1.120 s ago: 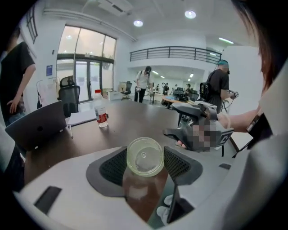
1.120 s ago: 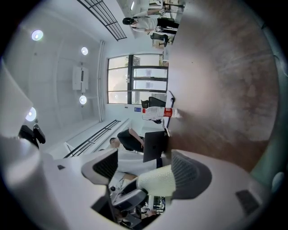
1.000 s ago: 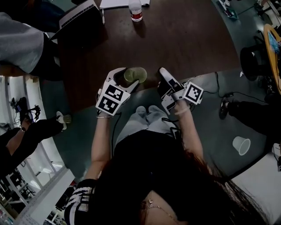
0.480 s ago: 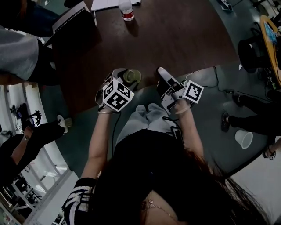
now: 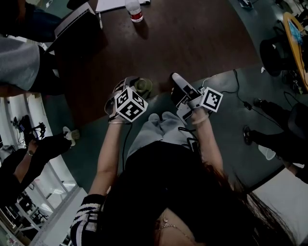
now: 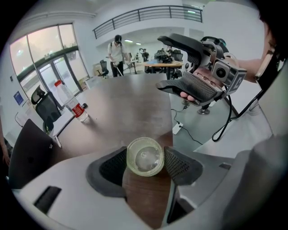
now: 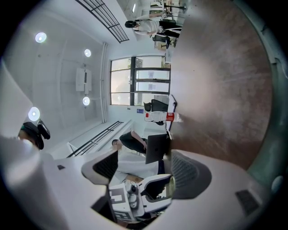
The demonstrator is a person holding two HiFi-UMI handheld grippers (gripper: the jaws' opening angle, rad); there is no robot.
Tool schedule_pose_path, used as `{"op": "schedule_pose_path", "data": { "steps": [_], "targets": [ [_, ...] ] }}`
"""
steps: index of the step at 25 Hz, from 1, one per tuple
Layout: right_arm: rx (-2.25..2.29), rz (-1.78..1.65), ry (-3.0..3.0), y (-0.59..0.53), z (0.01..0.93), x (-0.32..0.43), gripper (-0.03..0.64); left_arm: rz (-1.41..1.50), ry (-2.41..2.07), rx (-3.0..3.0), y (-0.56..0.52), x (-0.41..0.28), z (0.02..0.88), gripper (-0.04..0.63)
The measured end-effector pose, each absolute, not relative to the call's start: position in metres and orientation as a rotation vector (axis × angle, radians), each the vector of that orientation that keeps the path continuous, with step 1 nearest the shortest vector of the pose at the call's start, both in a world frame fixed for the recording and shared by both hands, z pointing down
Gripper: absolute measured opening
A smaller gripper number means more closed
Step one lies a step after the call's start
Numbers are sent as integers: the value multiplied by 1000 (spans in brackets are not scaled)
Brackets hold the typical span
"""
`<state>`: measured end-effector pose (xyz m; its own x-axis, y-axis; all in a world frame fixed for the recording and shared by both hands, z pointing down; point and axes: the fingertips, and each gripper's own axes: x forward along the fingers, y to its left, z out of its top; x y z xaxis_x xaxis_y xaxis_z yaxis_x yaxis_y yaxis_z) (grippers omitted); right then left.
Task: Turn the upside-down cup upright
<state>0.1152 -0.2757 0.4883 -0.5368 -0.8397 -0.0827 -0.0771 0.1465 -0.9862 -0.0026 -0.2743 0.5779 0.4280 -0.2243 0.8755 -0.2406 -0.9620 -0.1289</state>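
Supporting surface: a dark brown wooden table (image 5: 192, 43) fills the upper middle of the head view. Its near edge lies just above the seated person's knees.
On the table: a water bottle (image 5: 134, 10) with a red label stands at the top edge. A dark laptop (image 5: 79, 24) sits at the upper left.
Room: grey-green floor with a cable (image 5: 234, 91) at the right. The left gripper view shows tall windows at the left and a railed gallery along the top.
Cup: the translucent yellowish cup (image 6: 145, 156) is at the lower middle of the left gripper view, one round end facing the camera, over the wood near the table's edge. I cannot tell whether it rests on the table.
Left gripper (image 6: 145, 164): tilted steeply down, both pads pressed to the cup's sides, gripping it.
Right gripper (image 7: 146, 173): jaws apart with nothing in them, just right of the cup in the head view and apart from it.
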Motion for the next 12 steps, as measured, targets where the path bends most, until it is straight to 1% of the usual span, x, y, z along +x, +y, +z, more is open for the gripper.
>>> {"op": "schedule_pose_path", "data": {
  "steps": [12],
  "targets": [
    [-847, -1456, 1774, -273, 484, 110, 382, 1572, -469, 2672, -280, 4, 577, 272]
  ]
}}
